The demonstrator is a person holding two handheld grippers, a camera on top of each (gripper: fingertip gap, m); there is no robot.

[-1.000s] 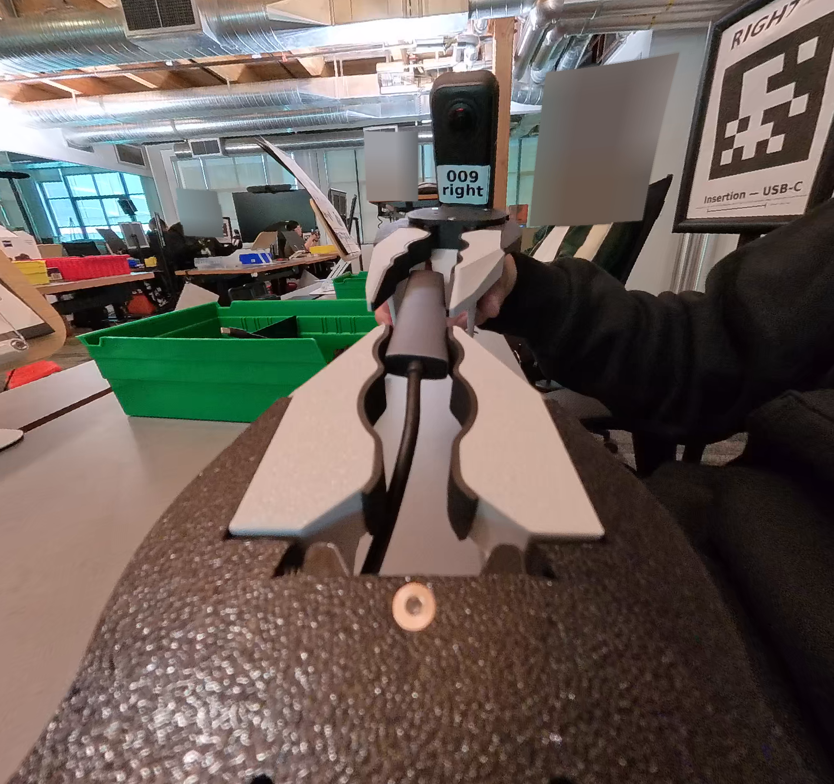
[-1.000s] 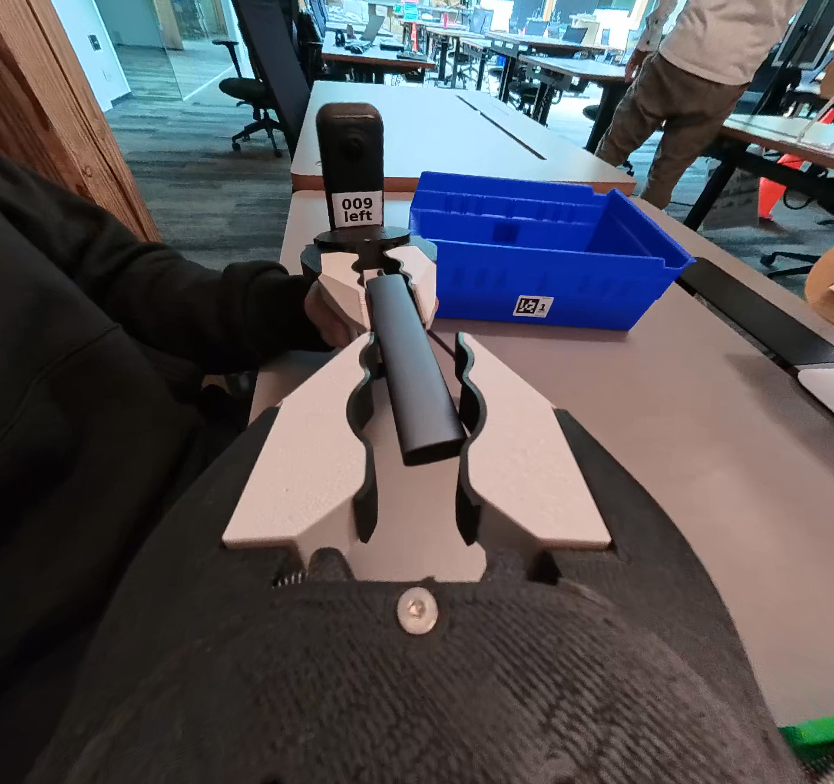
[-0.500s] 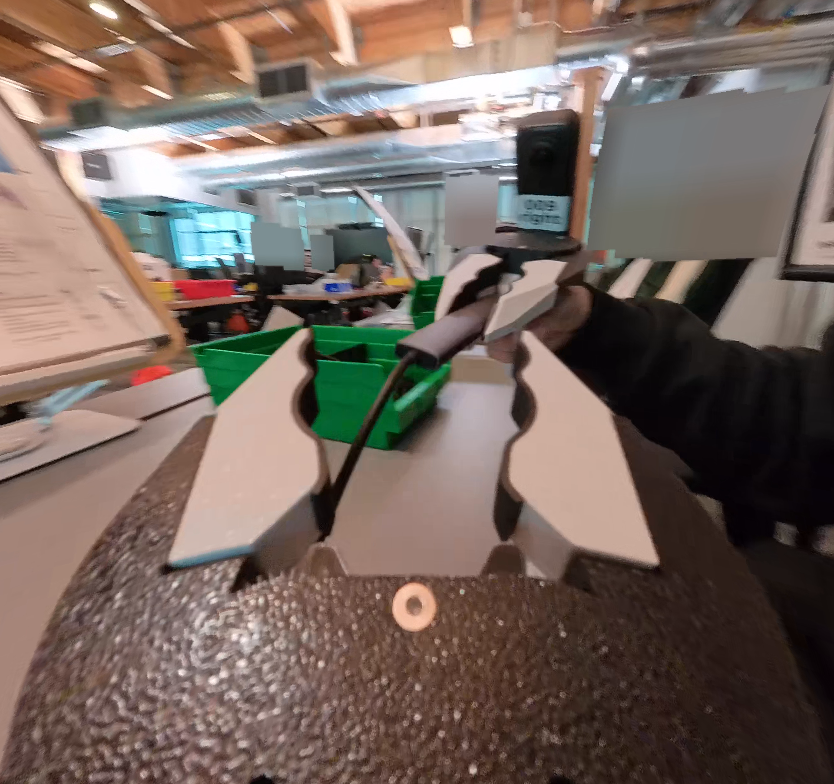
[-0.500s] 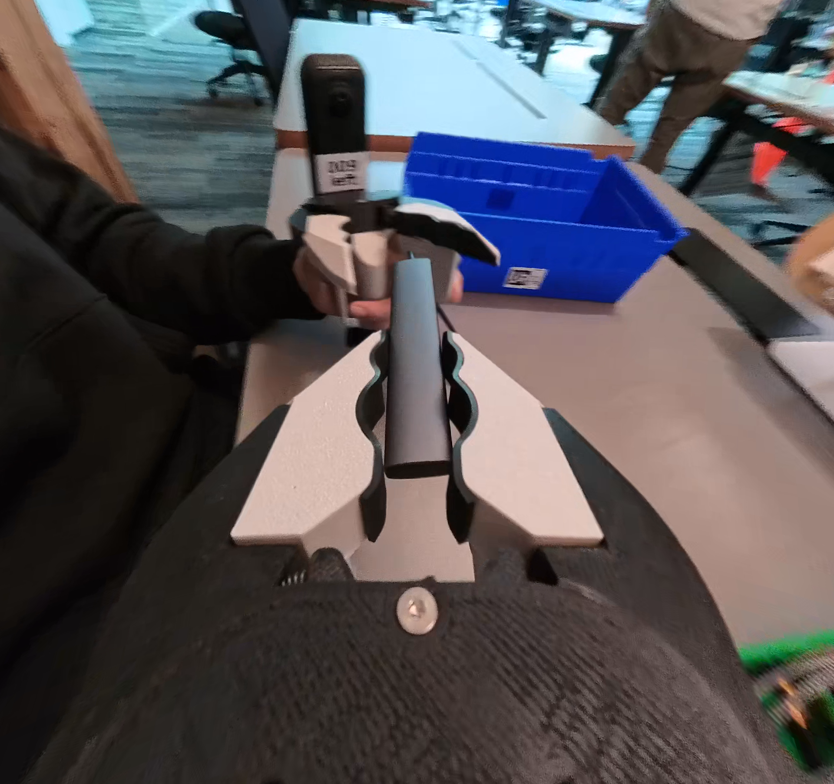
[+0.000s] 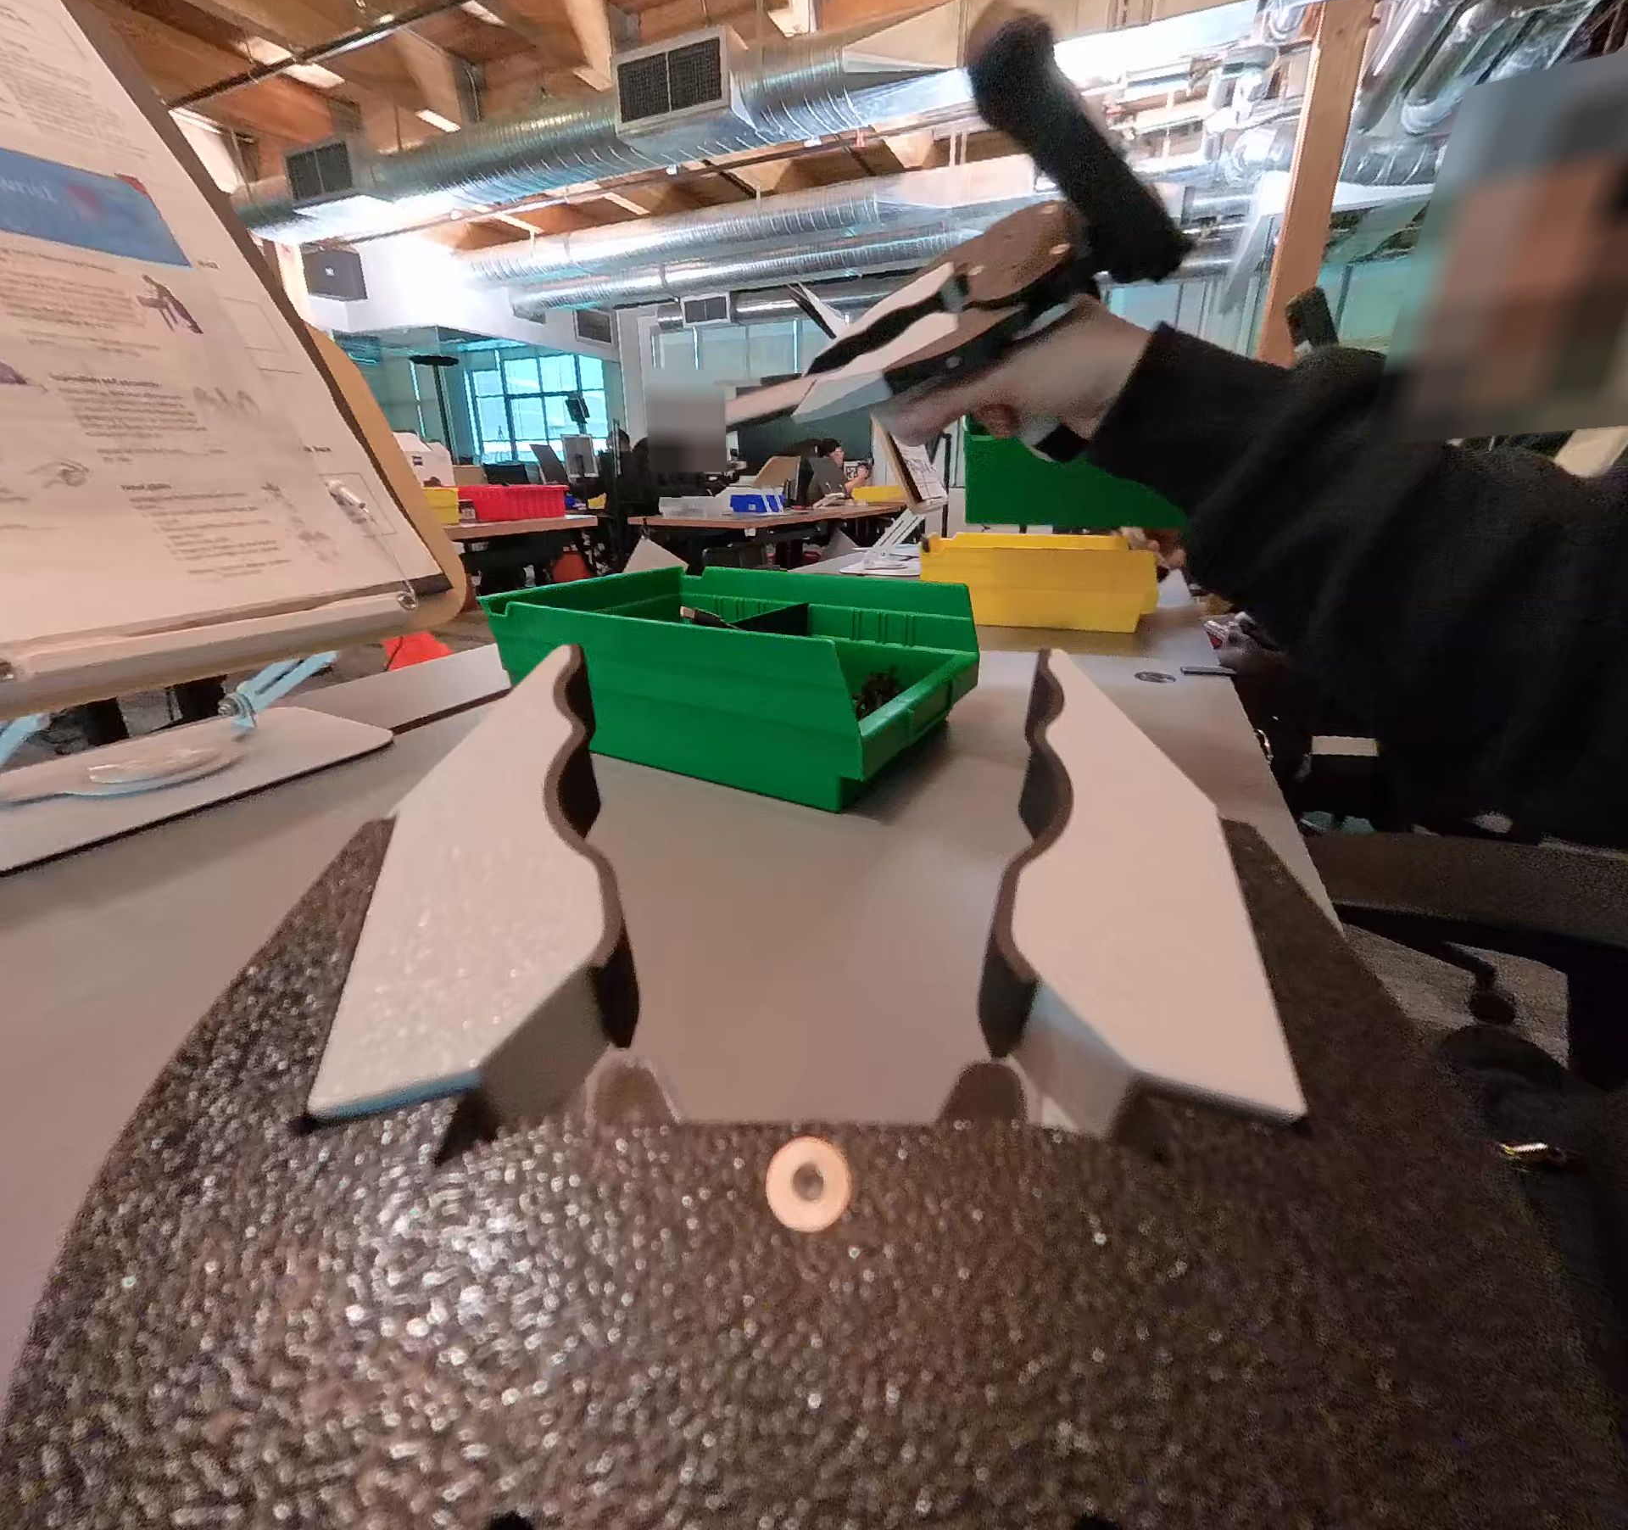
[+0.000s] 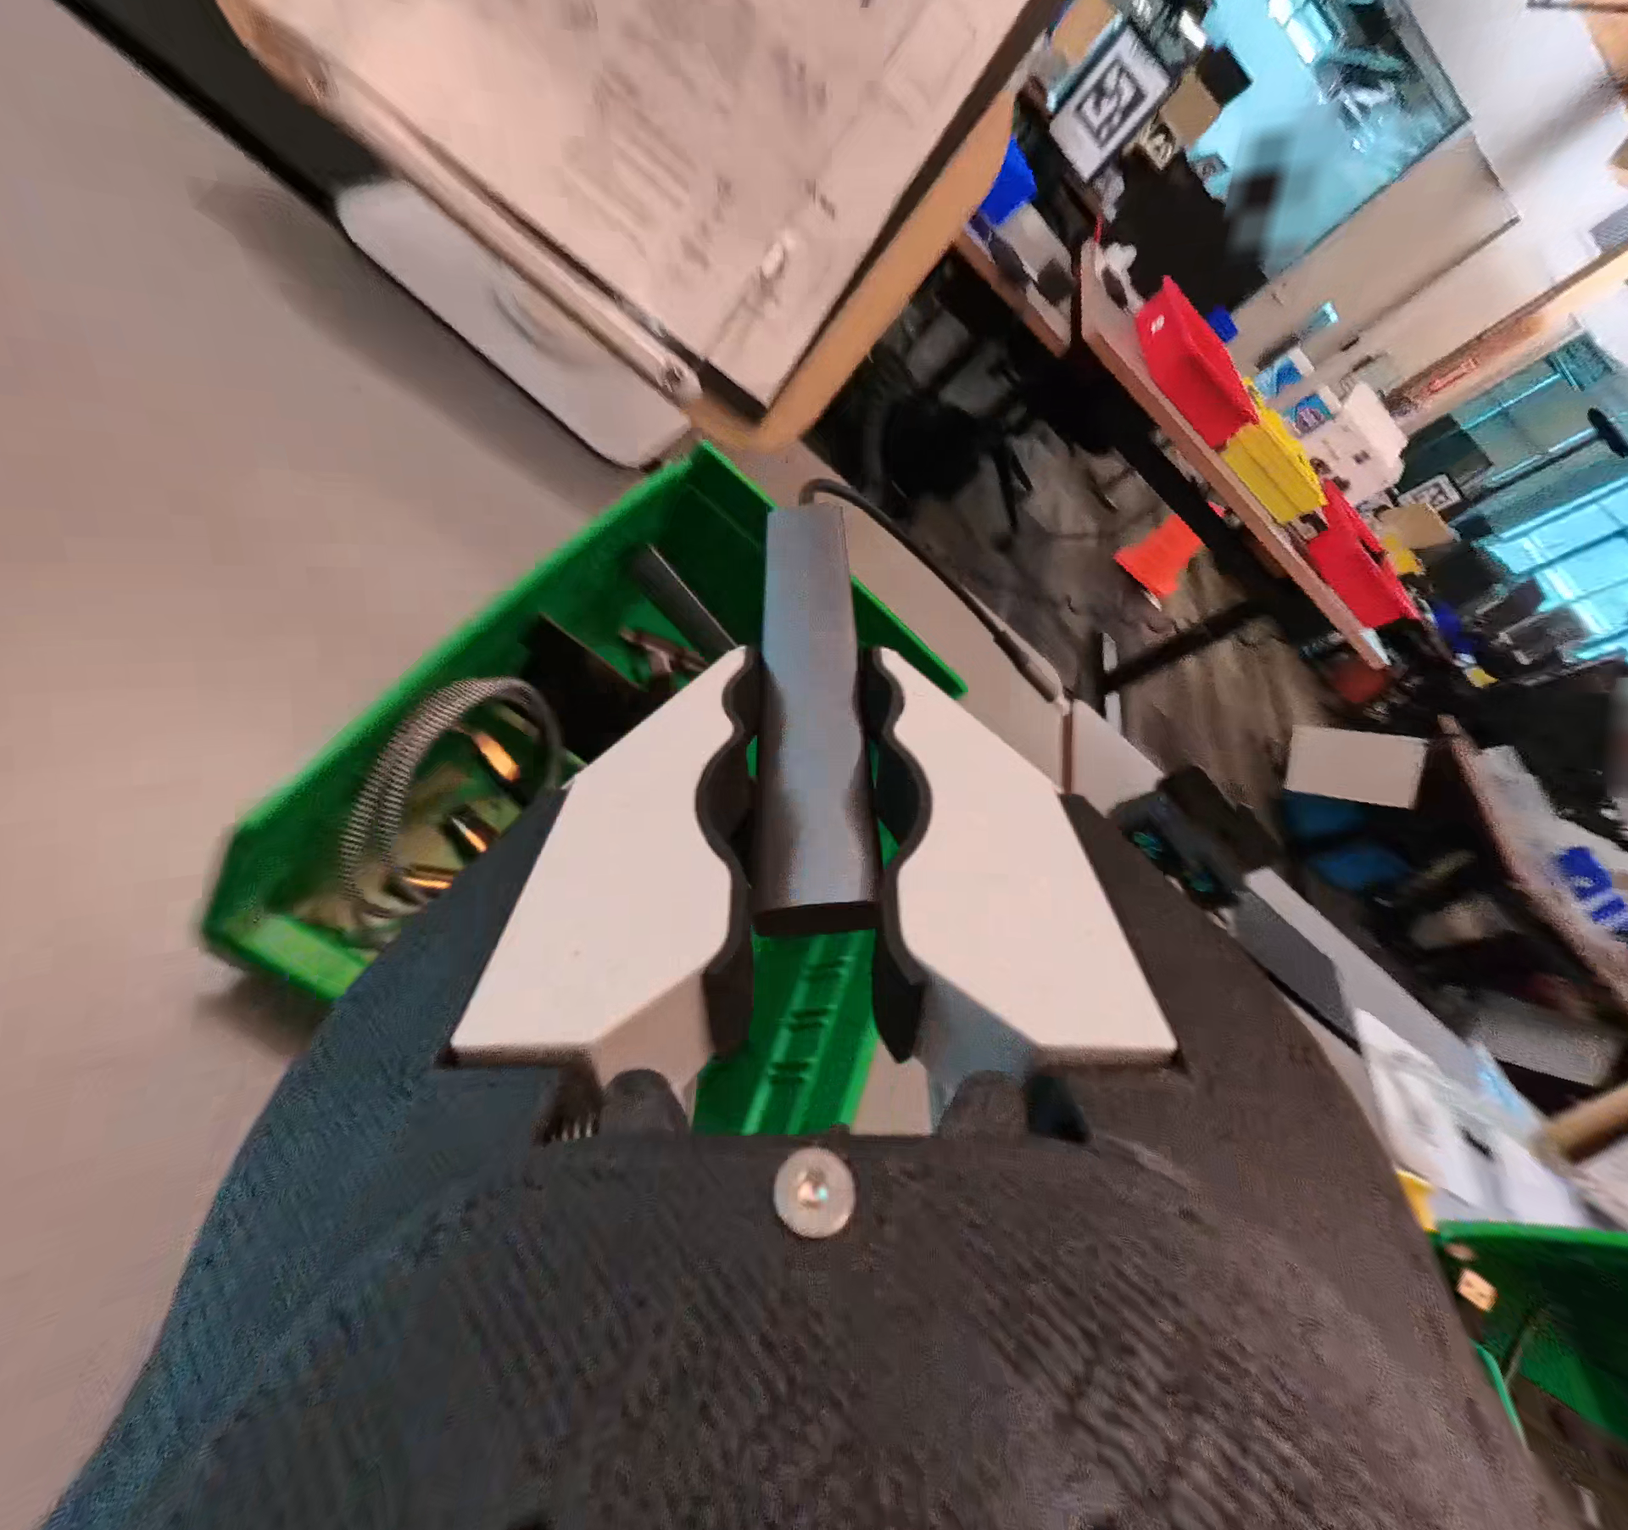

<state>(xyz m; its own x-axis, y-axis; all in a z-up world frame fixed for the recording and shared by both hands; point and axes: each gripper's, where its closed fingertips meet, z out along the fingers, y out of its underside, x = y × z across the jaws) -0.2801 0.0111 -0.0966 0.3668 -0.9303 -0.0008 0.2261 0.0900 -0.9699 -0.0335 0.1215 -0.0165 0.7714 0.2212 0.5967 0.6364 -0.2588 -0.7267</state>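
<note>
Looking down the right gripper (image 6: 810,783), its fingers are clamped on a slim dark grey adapter body (image 6: 812,747), a bar-shaped thing with a thin black cable (image 6: 951,580) coming out the far end and trailing toward 2 o'clock. It hangs over the green bin (image 6: 370,739), which sits at about 9 o'clock in that view with a coiled braided cable (image 6: 396,783) inside.

The left gripper (image 5: 810,792) is spread wide with nothing in it, aimed at the same green bin at 12 o'clock; a yellow bin (image 5: 1039,593) is off at 1 o'clock and a document stand (image 5: 176,395) at 10 o'clock.

My guess: the adapter is light and rigid with a smooth, slightly slippery shell, so grab it mid-body across the flat sides. The cable is floppy and would tug.
</note>
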